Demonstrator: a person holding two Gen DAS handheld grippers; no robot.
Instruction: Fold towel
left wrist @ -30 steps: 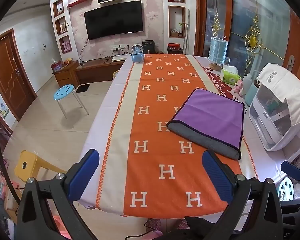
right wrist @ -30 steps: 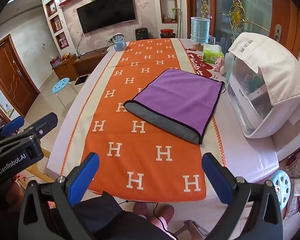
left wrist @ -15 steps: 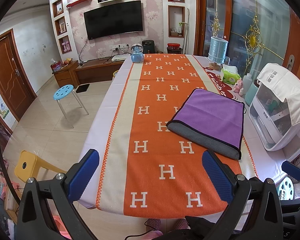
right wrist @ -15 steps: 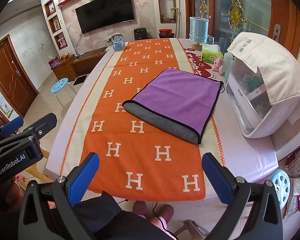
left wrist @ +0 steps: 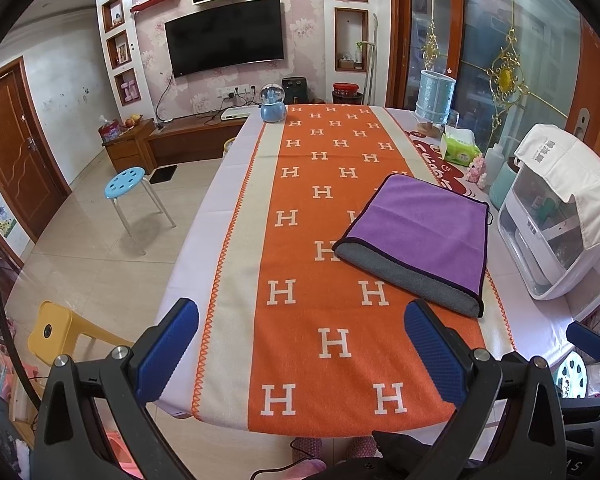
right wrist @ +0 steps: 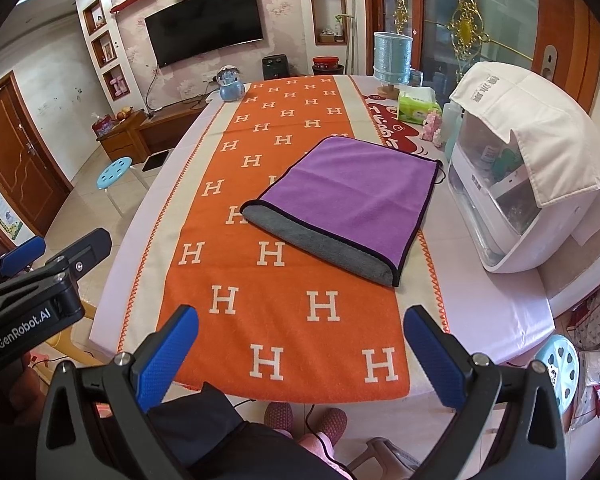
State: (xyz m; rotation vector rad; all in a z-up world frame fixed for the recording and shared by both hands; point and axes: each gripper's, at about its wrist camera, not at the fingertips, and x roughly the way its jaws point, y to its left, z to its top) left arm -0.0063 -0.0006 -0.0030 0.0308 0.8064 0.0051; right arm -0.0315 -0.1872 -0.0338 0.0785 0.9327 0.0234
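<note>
A purple towel [left wrist: 424,226] with a grey underside and dark trim lies folded on the right half of the orange H-patterned table runner [left wrist: 324,184]; it also shows in the right wrist view [right wrist: 352,196]. My left gripper [left wrist: 302,344] is open and empty, held back over the table's near edge, left of and nearer than the towel. My right gripper [right wrist: 302,350] is open and empty, also at the near edge, short of the towel. The left gripper's body [right wrist: 36,296] shows at the left in the right wrist view.
A white covered appliance [right wrist: 520,168] stands right of the towel. A tissue pack [right wrist: 416,106], a blue canister [right wrist: 392,56] and a snow globe [right wrist: 230,84] stand farther back. Stools stand on the floor: blue [left wrist: 126,184], yellow [left wrist: 56,332].
Both grippers have drifted very slightly; the towel has not moved and both grippers stay open.
</note>
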